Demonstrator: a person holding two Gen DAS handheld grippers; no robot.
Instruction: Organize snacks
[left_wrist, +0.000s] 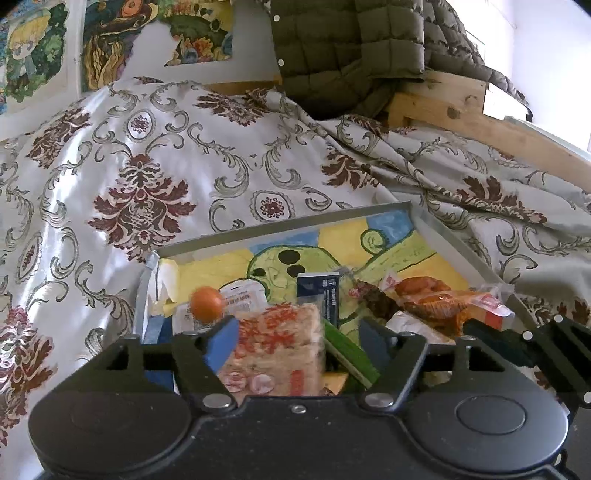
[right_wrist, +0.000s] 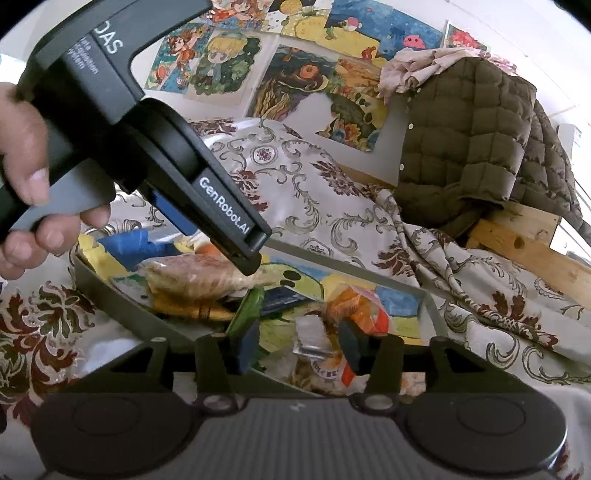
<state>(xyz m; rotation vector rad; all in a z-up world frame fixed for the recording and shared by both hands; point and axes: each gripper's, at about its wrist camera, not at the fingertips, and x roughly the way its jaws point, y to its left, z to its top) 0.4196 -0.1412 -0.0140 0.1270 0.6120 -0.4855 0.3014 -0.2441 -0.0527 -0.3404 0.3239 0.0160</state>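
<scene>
Left gripper (left_wrist: 291, 339), jaws spread, brackets my rice-cracker pack (left_wrist: 275, 347) in the grey tray (left_wrist: 288, 221) without visibly pinching it: light, crinkly, crushable; grasp its flat sides. Right gripper (right_wrist: 299, 350), partly open, straddles a small clear-wrapped snack (right_wrist: 310, 338), probably untouched.

Black gripper (right_wrist: 299, 343), blue fingers (left_wrist: 223, 341), white "GenRobot.AI" lettering.

Snacks in a tray on the bed

The tray (left_wrist: 458, 243) lies on the bedspread (left_wrist: 155, 162); snack packets (left_wrist: 277, 332) fill its near half, a jacket (left_wrist: 343, 48) hangs beyond.
</scene>
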